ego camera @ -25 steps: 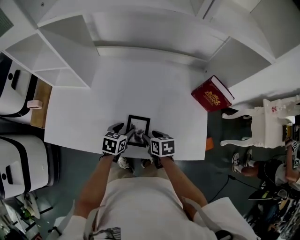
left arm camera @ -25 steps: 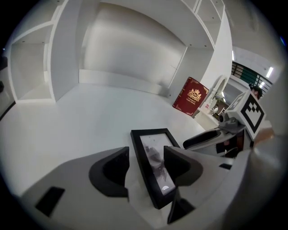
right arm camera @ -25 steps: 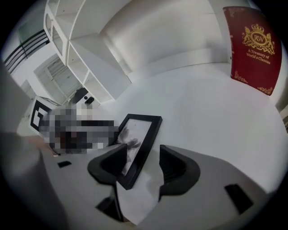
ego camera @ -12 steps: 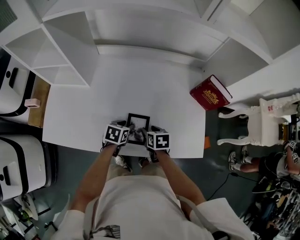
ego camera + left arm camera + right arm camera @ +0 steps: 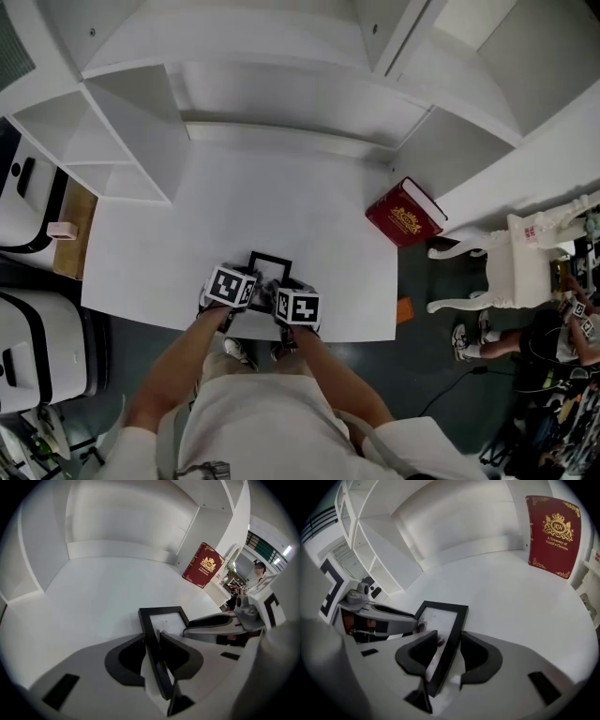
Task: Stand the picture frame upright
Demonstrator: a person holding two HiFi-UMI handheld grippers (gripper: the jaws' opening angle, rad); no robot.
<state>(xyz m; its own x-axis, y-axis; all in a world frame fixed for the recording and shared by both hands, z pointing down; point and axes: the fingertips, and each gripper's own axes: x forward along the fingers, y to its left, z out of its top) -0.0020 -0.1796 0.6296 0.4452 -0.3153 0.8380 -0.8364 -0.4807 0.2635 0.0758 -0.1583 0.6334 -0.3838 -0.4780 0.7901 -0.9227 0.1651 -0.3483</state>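
Note:
A small black picture frame (image 5: 270, 269) lies close to the front edge of the white table (image 5: 281, 187). Both grippers are at its near end. In the left gripper view the frame's left rail (image 5: 149, 630) runs between the jaws of my left gripper (image 5: 153, 637). These jaws are closing and their pads sit against the rail. In the right gripper view the right rail (image 5: 454, 630) passes between the jaws of my right gripper (image 5: 449, 637). These jaws are closing too, with a gap still on the glass side. The frame's near end is hidden by the grippers.
A red book (image 5: 405, 213) stands at the table's right edge. White shelving (image 5: 112, 131) rises at the back and left. A white chair (image 5: 525, 253) stands on the floor to the right, beyond the table.
The two grippers have drawn closer together over the frame's near end, and both pairs of jaws have narrowed around its side rails. The frame still lies on the table.

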